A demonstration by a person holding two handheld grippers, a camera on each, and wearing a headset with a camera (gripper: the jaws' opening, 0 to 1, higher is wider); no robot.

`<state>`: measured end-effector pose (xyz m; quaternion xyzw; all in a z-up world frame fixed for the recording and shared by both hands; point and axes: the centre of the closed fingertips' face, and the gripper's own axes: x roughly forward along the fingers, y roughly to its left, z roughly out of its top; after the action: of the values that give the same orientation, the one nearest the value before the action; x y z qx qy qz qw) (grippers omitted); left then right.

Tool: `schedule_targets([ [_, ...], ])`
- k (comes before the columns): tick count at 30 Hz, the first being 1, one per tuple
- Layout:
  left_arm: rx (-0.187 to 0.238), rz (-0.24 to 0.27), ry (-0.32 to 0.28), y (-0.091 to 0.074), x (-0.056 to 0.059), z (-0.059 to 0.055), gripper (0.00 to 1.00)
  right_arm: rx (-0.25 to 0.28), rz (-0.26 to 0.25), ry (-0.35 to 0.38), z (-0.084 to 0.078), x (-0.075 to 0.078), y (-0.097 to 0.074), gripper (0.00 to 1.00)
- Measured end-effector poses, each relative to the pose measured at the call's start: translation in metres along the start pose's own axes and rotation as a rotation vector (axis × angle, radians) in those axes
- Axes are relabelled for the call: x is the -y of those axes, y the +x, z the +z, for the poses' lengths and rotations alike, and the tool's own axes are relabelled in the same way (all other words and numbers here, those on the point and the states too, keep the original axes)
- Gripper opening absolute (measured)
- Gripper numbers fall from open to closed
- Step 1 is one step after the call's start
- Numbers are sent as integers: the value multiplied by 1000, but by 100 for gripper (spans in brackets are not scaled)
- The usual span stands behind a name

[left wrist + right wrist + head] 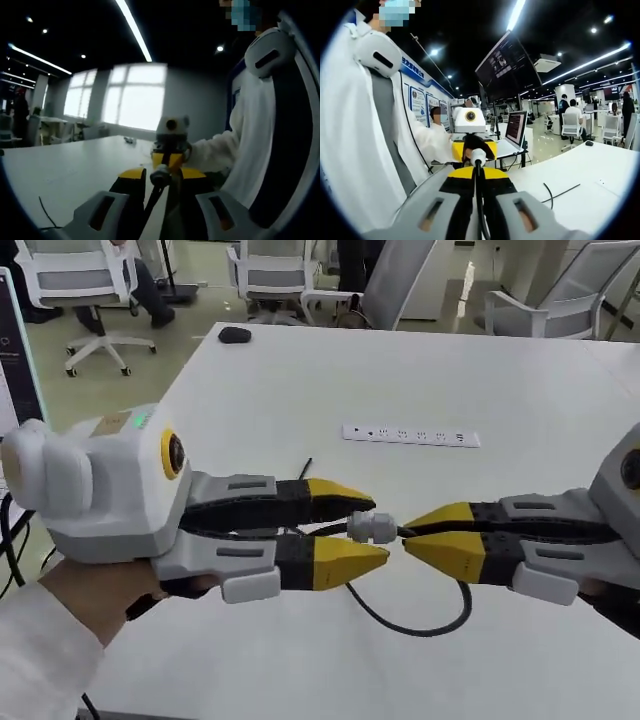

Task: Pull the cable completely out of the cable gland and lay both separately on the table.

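1. left gripper [379,529]: jaws clamped on the cable gland [372,528] at their very tips. The gland is held up off the counter [300,380].
2. right gripper [408,538]: jaws pinched together on the cable [420,632] just beside the gland, tip to tip with the left gripper. Its body is cut off at the head view's right edge.
3. Hidden: the cable loop runs under the left gripper's lower jaw, so that stretch is out of sight. A thin black end pokes out behind its upper jaw. In both gripper views the cable runs from the gland back between that view's own jaws.
4. Can't make out which end of the gland carries the nut.
5. Writing: the sticker [112,424] on the left gripper housing is too small to read, as is the text on the blue-headed wall panels [417,107]. The markings on the white power strip [410,436] aren't legible either.
6. Axis: the gland's long axis lies left-right in the head view, in line with both grippers. The cable leaves it toward the right gripper, then sags in a loop onto the counter.
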<state>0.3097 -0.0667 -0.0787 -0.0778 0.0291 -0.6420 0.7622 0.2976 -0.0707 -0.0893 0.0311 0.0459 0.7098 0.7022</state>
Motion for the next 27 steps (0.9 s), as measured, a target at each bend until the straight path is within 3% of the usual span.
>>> schedule_targets([
  [3,12,-11,-28,3,1,0,21,0,6,3,1,-1,1,3],
  [10,-31,-14,-109,3,2,-5,17,-2,12,-5,0,-3,3,3],
  [13,-37,-12,-216,1,1,-4,16,-1,13,-7,0,-2,4,3],
  [15,-26,-9,-190,0,0,-1,16,7,12,-5,1,-2,4,3],
  [18,-46,6,-132,0,-1,-2,16,-9,11,-16,0,0,5,3],
  [22,-59,8,-119,-2,-1,-5,16,-37,19,-31,-5,1,6,3],
  [27,-57,29,-107,-9,-6,-9,16,-115,2,-69,-18,7,2,3],
])
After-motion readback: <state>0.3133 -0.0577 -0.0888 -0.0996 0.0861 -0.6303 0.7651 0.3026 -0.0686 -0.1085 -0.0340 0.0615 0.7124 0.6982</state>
